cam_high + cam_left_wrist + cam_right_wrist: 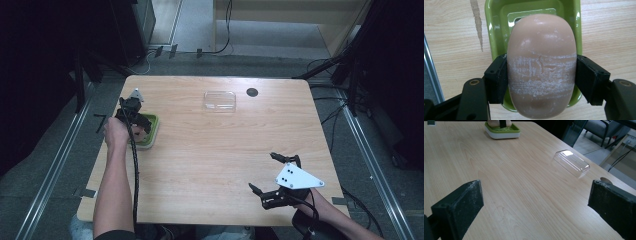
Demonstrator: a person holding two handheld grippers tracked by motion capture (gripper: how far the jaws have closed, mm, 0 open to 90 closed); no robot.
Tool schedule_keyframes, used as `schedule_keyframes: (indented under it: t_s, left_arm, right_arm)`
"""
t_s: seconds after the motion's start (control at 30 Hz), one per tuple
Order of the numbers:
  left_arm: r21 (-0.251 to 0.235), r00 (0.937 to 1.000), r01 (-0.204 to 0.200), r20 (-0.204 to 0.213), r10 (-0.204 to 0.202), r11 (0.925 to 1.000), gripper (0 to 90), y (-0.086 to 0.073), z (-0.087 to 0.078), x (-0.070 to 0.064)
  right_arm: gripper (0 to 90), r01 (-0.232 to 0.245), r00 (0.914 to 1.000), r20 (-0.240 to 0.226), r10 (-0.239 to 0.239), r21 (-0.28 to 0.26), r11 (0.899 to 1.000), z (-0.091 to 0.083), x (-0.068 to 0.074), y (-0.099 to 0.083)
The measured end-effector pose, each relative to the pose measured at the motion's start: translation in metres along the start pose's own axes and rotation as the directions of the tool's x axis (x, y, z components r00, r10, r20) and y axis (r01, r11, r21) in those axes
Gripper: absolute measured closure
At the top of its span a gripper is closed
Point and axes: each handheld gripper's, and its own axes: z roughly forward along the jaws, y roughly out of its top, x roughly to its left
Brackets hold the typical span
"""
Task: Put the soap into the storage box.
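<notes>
Running lengthwise away from the left gripper, the soap bar is clamped across its short width between both jaws, directly above the green dish, while the right gripper is held with jaws apart, empty, well away.

Light wood table on grey floor, metal rails both sides, cables at back, dark surroundings, grey chair.

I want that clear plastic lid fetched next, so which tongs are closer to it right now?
Left, narrowly. The left tongs grip the soap over the green dish, left of the clear lid. The right tongs sit open near the table's near right edge.
</notes>
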Motion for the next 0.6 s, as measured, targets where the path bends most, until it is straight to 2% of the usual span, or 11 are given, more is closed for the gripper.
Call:
schedule_keyframes:
  t_s: [0.6]
  left_arm:
    - [-0.001,0.9999,0.015,-0.007,-0.015,0.9999,33.8,0.0053,0.0105,0.0006]
  right_arm:
    - [0.0,-0.003,1.0,0.001,0.003,-0.003,1.0,0.0008,0.0002,0.0002]
